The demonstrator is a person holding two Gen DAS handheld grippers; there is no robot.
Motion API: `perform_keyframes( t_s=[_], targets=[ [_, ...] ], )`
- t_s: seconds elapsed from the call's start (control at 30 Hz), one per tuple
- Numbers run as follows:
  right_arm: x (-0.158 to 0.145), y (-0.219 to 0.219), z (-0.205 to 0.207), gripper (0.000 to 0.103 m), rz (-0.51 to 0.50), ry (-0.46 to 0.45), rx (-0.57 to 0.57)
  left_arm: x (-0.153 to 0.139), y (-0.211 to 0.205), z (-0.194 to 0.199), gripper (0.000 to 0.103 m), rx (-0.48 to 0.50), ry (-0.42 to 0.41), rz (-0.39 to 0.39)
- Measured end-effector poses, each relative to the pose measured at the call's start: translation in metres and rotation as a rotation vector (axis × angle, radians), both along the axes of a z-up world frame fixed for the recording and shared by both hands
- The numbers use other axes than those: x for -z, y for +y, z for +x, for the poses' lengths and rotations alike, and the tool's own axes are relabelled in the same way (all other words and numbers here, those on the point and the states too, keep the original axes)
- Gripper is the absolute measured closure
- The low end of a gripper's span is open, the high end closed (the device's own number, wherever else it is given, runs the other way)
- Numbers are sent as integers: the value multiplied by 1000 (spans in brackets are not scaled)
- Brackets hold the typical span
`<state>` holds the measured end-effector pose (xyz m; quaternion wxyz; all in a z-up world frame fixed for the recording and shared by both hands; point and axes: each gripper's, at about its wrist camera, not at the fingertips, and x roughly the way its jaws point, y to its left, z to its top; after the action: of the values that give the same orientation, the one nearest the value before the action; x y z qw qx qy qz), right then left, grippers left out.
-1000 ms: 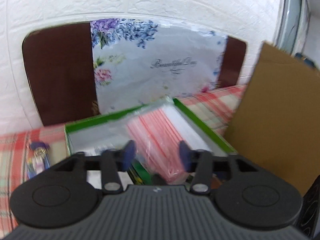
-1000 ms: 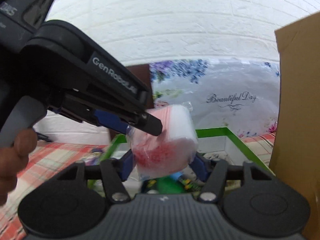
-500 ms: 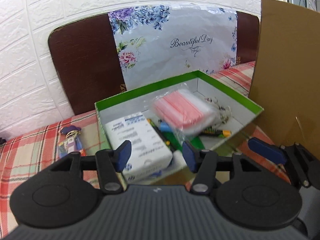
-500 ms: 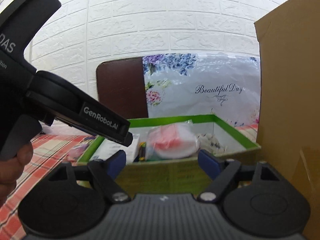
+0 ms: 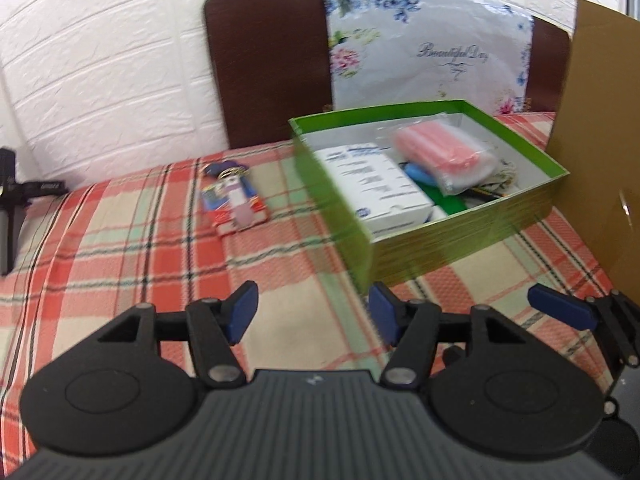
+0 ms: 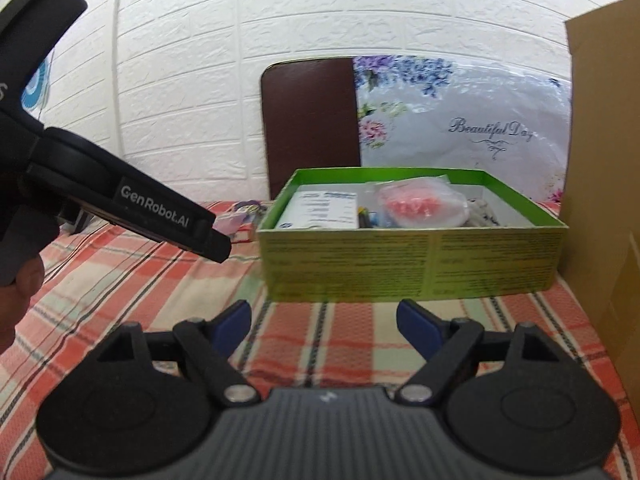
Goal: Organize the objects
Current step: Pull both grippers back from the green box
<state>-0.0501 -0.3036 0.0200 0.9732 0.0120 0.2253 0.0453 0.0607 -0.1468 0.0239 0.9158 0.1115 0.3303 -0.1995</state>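
A green box (image 5: 460,236) (image 6: 400,264) stands on the plaid tablecloth. Inside it lie a clear bag of pink straws (image 5: 440,154) (image 6: 420,206), a white printed box (image 5: 376,184) (image 6: 322,210) and some small items. A colourful keychain packet (image 5: 234,196) lies on the cloth left of the box; it shows partly in the right wrist view (image 6: 240,216). My left gripper (image 5: 314,312) is open and empty, in front of the box. My right gripper (image 6: 324,326) is open and empty, also in front of the box. The left gripper's body (image 6: 120,196) crosses the right wrist view at left.
A tall cardboard sheet (image 5: 600,140) (image 6: 604,200) stands right of the box. A brown board with a floral "Beautiful Day" sheet (image 5: 420,48) leans on the white brick wall behind. A black stand (image 5: 12,208) is at far left.
The bag of pink straws went from the left gripper into the green box. Both grippers have pulled back from the box and are lower over the cloth; the left view has swung left.
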Motion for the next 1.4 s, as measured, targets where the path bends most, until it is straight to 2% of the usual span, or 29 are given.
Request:
perform_keyframes(
  t_s=[0.5,0.83,0.93,1.0,1.03,1.17,1.4],
  targets=[
    [7,65,13,19,-57,96,-139,31,86,32,33,-179,17,17],
    [23,114,32,18,-115,165,-257,51,145,60,30,-288,-42,18],
    [30,124,43,18,-134,193,-277,60,159,69,26,-318,-49,23],
    [34,128,49,16,-123,203,-277,64,168,73,18,-327,-59,-13],
    [34,129,53,14,-121,204,-276,65,171,74,17,-330,-62,-24],
    [35,135,71,13,-129,203,-271,70,179,81,10,-343,-77,-59],
    [34,144,130,13,-146,189,-199,75,184,90,8,-331,-99,-106]
  ],
)
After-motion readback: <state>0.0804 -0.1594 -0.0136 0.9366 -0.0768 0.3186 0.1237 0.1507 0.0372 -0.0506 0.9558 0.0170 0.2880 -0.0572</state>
